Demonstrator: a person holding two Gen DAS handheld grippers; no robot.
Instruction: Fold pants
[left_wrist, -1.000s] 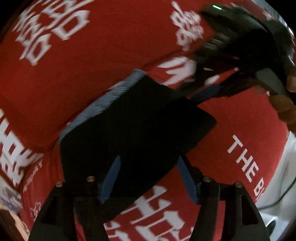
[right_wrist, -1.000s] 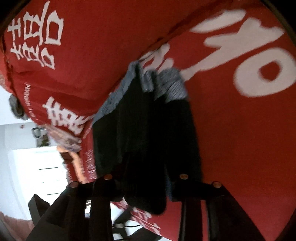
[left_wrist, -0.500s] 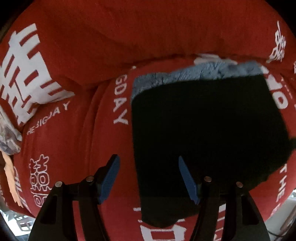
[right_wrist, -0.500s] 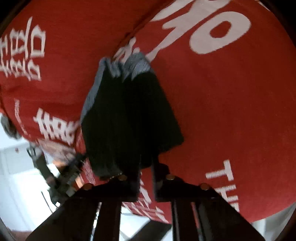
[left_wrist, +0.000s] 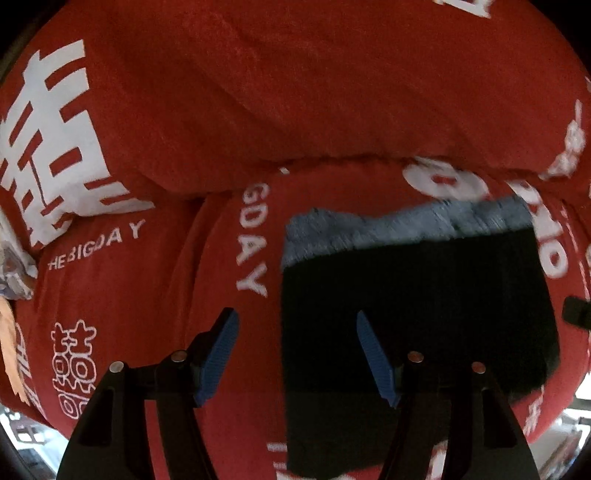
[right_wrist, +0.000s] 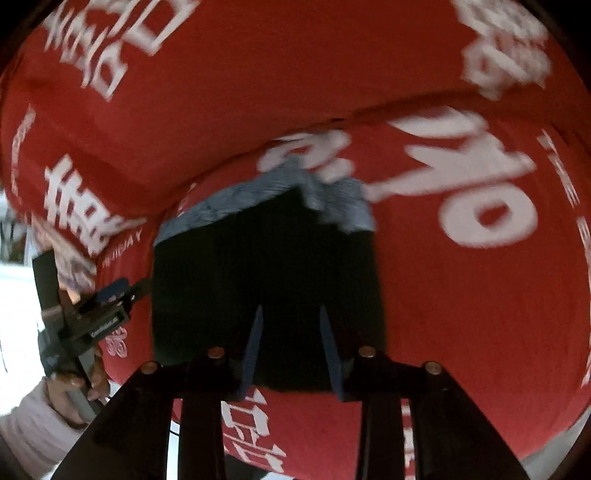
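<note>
The black pants (left_wrist: 413, 317) lie folded into a compact rectangle on the red bedcover (left_wrist: 258, 110), with a grey-blue waistband (left_wrist: 406, 225) along the far edge. My left gripper (left_wrist: 295, 350) is open and empty, over the pants' left edge. In the right wrist view the pants (right_wrist: 266, 266) lie flat in front of my right gripper (right_wrist: 290, 347), which is open with its blue pads over the near edge of the fabric, holding nothing. The left gripper (right_wrist: 110, 299) shows there at the left, beside the pants.
The red bedcover (right_wrist: 461, 295) with white lettering fills both views; a thick fold of it rises behind the pants. The bed's near edge and a pale floor show at the bottom left of the right wrist view. A patterned cloth (left_wrist: 14, 273) lies at far left.
My right gripper opened and let go of the pants, which now lie flat. My left gripper drew off to the left, staying open.
</note>
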